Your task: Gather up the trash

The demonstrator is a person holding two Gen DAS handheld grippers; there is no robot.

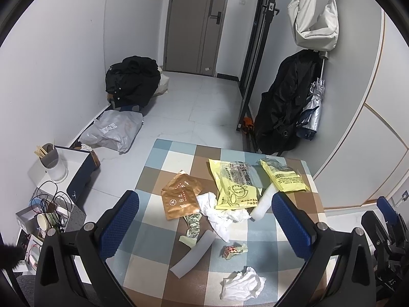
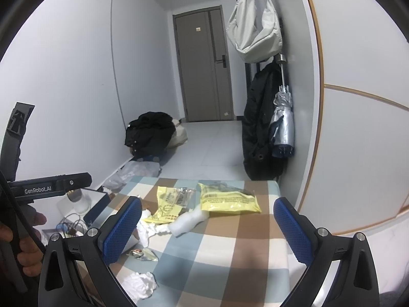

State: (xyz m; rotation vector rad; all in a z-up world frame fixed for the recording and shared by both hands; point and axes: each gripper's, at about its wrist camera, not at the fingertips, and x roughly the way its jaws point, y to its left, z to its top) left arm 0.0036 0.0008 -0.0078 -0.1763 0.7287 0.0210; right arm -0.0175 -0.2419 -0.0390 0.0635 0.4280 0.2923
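Trash lies scattered on a checked tablecloth (image 1: 158,232). In the left wrist view I see brown paper sachets (image 1: 180,197), a large yellow wrapper (image 1: 234,186), a second yellow packet (image 1: 283,177), crumpled white tissue (image 1: 217,212), a white foam roll (image 1: 263,202), a grey strip (image 1: 194,254), a small crumpled wrapper (image 1: 234,249) and a near tissue wad (image 1: 242,285). My left gripper (image 1: 204,220) hovers open above the pile. My right gripper (image 2: 207,226) is open too, over the table's right half, with the yellow packet (image 2: 230,199) and foam roll (image 2: 186,222) ahead.
Left of the table stand a white cup holding chopsticks (image 1: 52,163), a dark box (image 1: 81,174) and tangled cables (image 1: 51,199). On the floor lie a grey mailer bag (image 1: 115,130) and black clothes (image 1: 133,81). A black coat (image 1: 283,105), umbrella (image 1: 313,110) and white bag (image 1: 314,18) hang at the right wall.
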